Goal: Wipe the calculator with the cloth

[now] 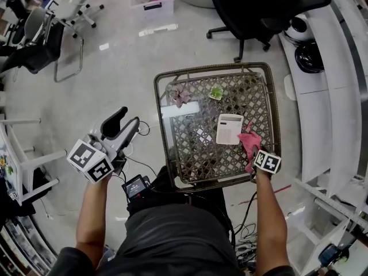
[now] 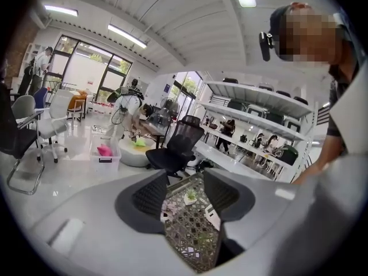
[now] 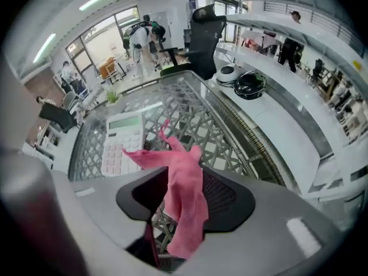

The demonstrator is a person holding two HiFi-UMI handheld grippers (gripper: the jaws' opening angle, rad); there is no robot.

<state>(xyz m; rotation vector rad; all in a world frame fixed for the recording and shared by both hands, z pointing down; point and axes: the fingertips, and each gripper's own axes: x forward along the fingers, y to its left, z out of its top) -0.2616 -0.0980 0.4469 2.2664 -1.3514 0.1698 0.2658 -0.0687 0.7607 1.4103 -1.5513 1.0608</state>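
Observation:
A white calculator [image 1: 230, 129] [image 3: 121, 137] lies on the wicker lattice table [image 1: 167, 80], right of centre. A pink cloth [image 1: 250, 142] [image 3: 185, 200] sits at the calculator's near right corner. My right gripper [image 1: 260, 155] [image 3: 185, 180] points steeply down over it. Its jaws stand apart; the cloth hangs loosely between them, draped against the right one, and its upper tip reaches toward the calculator. My left gripper [image 1: 123, 118] [image 2: 185, 186] is held over the floor left of the table, open and with nothing in it.
On the table's far side stand a small green plant [image 1: 216, 92] and a pinkish dried plant [image 1: 179, 94]; a small white card [image 1: 202, 135] lies near the middle. A black office chair [image 1: 253, 10] stands beyond the table, and white shelving [image 1: 333, 96] runs along the right.

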